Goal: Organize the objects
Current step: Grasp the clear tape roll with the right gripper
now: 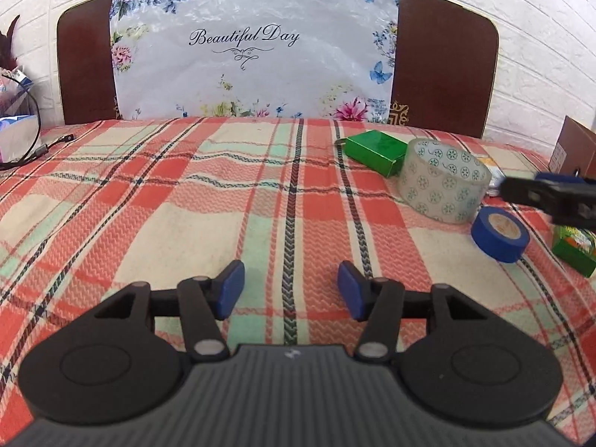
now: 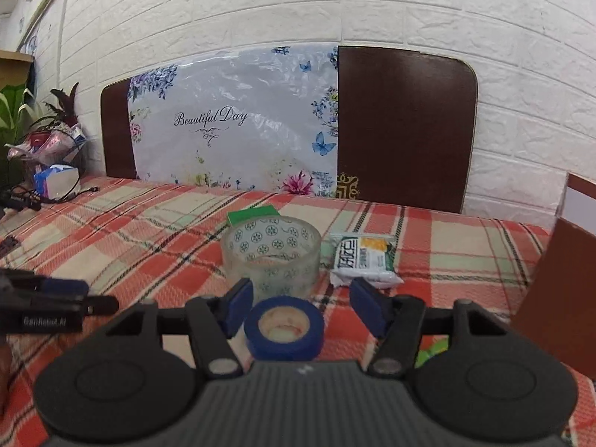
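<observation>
Right gripper (image 2: pixel 301 307) jaws apart around the blue tape roll (image 2: pixel 284 329), pads not touching it, clear patterned tape roll (image 2: pixel 272 257) just beyond, snack packet (image 2: pixel 363 260) beside that, green box (image 1: pixel 374 151) behind; left gripper (image 1: pixel 291 288) part open, empty, over bare plaid cloth (image 1: pixel 186 201).

I am counting two tape rolls, a clear patterned one (image 1: pixel 443 182) and a blue one (image 1: pixel 500 234), two green boxes (image 1: pixel 374 151) (image 1: pixel 573 253), and apparently one snack packet (image 2: pixel 365 260).
</observation>
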### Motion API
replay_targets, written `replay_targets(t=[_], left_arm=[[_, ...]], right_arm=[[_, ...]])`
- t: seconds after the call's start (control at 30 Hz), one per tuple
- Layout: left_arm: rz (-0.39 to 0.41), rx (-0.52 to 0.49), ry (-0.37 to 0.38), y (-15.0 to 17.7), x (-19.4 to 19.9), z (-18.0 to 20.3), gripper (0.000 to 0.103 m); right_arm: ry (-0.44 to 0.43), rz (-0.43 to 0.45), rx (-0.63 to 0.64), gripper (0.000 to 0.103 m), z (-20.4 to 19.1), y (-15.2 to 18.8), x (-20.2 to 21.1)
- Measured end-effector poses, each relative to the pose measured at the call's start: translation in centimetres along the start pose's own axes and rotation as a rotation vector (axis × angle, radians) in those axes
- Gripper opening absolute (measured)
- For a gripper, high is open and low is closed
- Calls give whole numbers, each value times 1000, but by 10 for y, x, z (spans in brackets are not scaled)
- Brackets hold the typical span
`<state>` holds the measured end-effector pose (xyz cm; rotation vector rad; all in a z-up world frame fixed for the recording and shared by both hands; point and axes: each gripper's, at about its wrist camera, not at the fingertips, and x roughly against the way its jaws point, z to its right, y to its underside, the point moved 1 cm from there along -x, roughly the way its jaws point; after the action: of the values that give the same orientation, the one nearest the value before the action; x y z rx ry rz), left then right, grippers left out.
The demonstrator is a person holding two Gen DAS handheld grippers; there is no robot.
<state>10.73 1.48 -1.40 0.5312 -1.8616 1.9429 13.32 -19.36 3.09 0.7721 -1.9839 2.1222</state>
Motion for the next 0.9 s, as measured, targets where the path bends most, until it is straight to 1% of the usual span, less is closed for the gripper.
replay_targets(t=[0.07,0.13,0.23,0.3,0.33,0.4,0.47,0.6,0.63,0.67,0.73,0.8,0.9], left_arm=[[5,22,18,2,0,-5,59],[8,39,37,3,0,-8,62],[9,46,48,2,-1,-9,62],[11,53,54,3,0,-10,62],[12,58,58,3,0,-11,63],[15,71,67,2,1,-13,63],[18,89,80,2,1,-16,64],[25,172,135,2,2,-29,64],[25,186,144,1,1,-32,64],[25,194,149,1,1,-33,64],[24,194,151,1,1,-32,64],[23,184,147,0,1,-30,64],[23,183,146,0,1,-30,64]], right_arm=[[-8,-34,23,97,-13,-5,-23],[13,-54,51,98,-24,-10,-43],[30,-78,99,98,-36,-20,-66],[68,-101,132,98,-43,-23,-80],[91,-103,153,96,-45,-24,-85],[92,-99,171,94,-48,-25,-86],[69,-100,169,94,-51,-25,-80],[27,-62,225,93,-66,-22,-52],[-12,-52,230,85,-69,-21,-41],[-53,-64,227,26,-71,-19,-30],[-21,-69,250,22,-75,-12,-7],[-54,-87,260,21,-74,-1,13],[-67,-97,279,23,-72,13,33]])
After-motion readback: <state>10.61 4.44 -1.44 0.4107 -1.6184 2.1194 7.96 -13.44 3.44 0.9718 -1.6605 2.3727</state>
